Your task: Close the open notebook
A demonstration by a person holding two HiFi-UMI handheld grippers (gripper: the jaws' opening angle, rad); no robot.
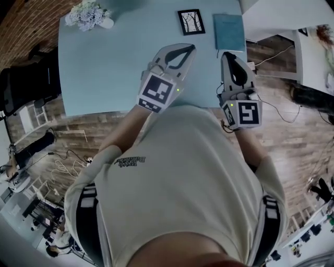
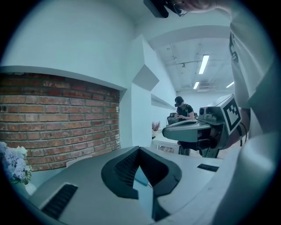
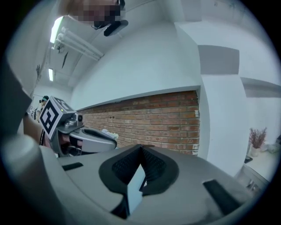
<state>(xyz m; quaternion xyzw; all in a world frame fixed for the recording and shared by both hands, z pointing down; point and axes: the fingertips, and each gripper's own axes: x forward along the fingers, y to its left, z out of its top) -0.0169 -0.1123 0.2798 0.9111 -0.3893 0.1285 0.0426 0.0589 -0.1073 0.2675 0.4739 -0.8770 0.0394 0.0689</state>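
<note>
— While we stand at the pale blue rectangular table [image 1: 104, 68], what do our grey left gripper [image 1: 191, 48] and right gripper [image 1: 226, 55] hold?
— Nothing; both have their jaws pressed together. Our thin teal notebook [image 1: 228, 31] lies closed at the far edge, beside a black-framed tree picture [image 1: 191, 22]. Our shirt lettering [image 1: 130, 160] is unreadable.

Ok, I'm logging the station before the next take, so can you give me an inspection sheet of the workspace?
Surface: pale blue table, mostly bare.
Job's things: teal notebook at the far right corner, lying flat, apparently closed.
Clutter: bunch of pale flowers far left; black-framed tree picture beside the notebook.
Grippers: left gripper and right gripper both shut, empty, held above the near table edge.
Cables: thin black cable on the floor, right; white cables coiled on the floor, left.
Surroundings: wood-plank floor, red brick wall, person in a dark cap at a distant desk.
</note>
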